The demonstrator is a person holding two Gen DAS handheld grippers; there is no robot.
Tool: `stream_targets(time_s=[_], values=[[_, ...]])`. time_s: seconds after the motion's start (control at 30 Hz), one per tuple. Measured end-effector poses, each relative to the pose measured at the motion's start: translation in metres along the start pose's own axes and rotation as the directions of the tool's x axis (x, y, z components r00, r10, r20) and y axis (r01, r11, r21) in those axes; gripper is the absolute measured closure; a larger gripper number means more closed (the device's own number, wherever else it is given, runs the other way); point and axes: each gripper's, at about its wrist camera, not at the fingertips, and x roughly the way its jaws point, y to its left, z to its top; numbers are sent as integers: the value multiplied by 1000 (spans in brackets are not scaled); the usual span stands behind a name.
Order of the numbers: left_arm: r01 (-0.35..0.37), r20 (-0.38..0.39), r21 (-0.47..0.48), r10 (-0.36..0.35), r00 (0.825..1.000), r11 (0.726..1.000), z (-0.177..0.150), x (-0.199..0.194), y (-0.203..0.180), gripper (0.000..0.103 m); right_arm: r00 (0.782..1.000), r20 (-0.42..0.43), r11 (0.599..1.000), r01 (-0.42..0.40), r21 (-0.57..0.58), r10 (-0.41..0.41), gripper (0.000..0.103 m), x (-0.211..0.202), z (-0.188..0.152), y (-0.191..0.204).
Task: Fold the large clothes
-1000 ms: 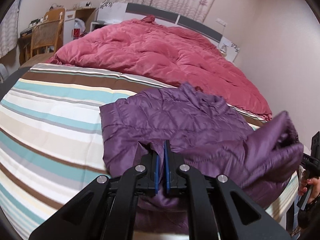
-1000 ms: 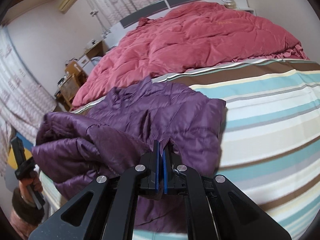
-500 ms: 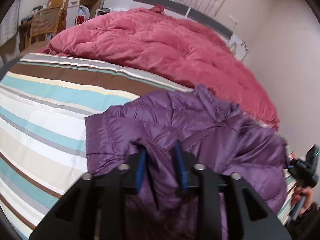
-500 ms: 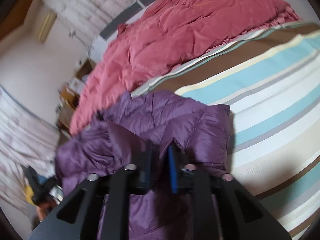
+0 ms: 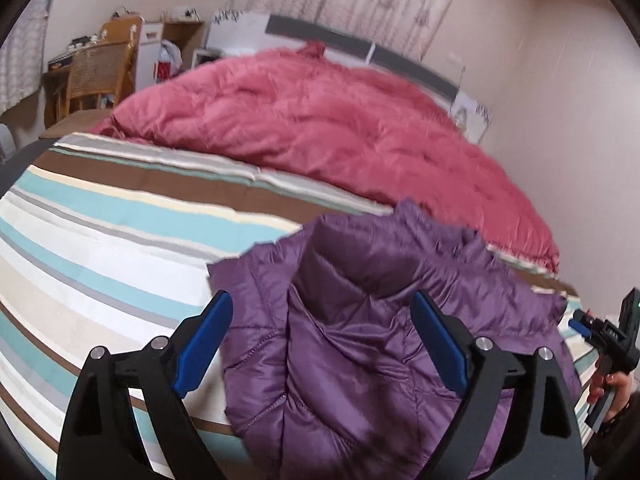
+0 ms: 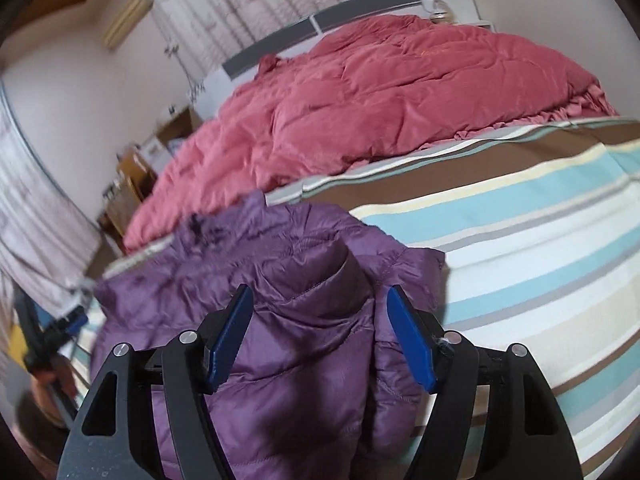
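A purple quilted puffer jacket (image 5: 360,320) lies on the striped bedspread (image 5: 100,248) near the bed's front edge, with its sleeves folded over the body. It also shows in the right wrist view (image 6: 280,300). My left gripper (image 5: 322,316) is open, its blue pads spread wide just above the jacket, holding nothing. My right gripper (image 6: 318,312) is open too, above a folded sleeve. The right gripper also appears at the right edge of the left wrist view (image 5: 592,330).
A crumpled red duvet (image 5: 320,128) covers the far half of the bed. A wicker chair (image 5: 96,72) and desk stand at the far left. A wall (image 5: 560,100) runs along the bed's right side. Curtains (image 6: 36,216) hang at the left in the right wrist view.
Both grippers were shut on jacket fabric a second ago; both have opened, let the fabric drop onto the jacket and pulled back a little.
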Motion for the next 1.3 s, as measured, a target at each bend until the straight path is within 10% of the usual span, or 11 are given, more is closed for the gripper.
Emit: stream_targets(time_s=[0.17,0.4,0.77,1.3], values=[[-23,-59,44,26,998,999,11,27,-12,17,995,-28,988,87,-131,-92,36,28,4,16],[7,-110,76,2,994,997,13,42,-24,89,994,-46,980,88,-178,-98,85,34,2,19],[-26,47,53,24,999,998,57,-9,-42,95,995,46,990,91,-108,-86,93,-5,51,40],[-243,-37,17,244,969,970,55,106,-42,94,965,8,961,261,-94,-262,93,112,62,28]])
